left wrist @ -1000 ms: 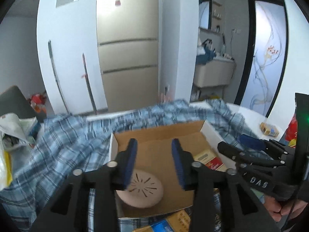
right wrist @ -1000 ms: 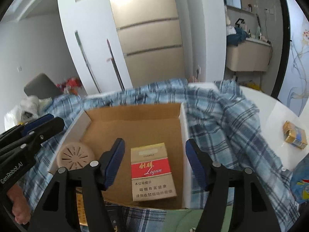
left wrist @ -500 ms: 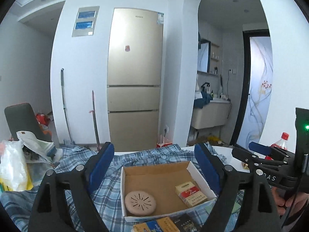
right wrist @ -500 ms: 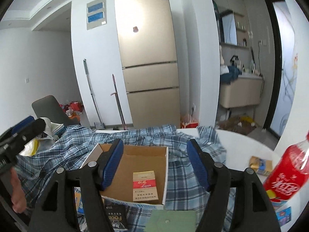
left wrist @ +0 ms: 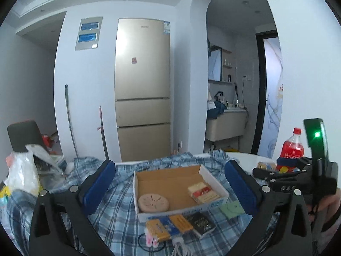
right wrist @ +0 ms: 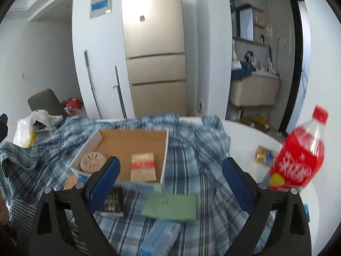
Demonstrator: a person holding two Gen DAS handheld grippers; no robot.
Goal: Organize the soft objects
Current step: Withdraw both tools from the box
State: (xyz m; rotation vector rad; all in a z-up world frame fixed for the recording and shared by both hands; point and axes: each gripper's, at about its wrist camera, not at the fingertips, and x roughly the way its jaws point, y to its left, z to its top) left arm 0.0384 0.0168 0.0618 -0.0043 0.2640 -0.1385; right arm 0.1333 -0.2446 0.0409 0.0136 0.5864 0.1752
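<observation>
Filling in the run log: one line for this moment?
left hand-held gripper: open, empty | right hand-held gripper: open, empty | box: round pad, red pack

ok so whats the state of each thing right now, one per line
left gripper: open, empty
right gripper: open, empty
cardboard box: open-topped, on the plaid cloth
round tan pad: flat in the box, near left corner
red-and-white pack: flat in the box, right side
red soda bottle: capped, upright
green card: flat on the cloth, outside the box
plaid cloth: rumpled over the table
</observation>
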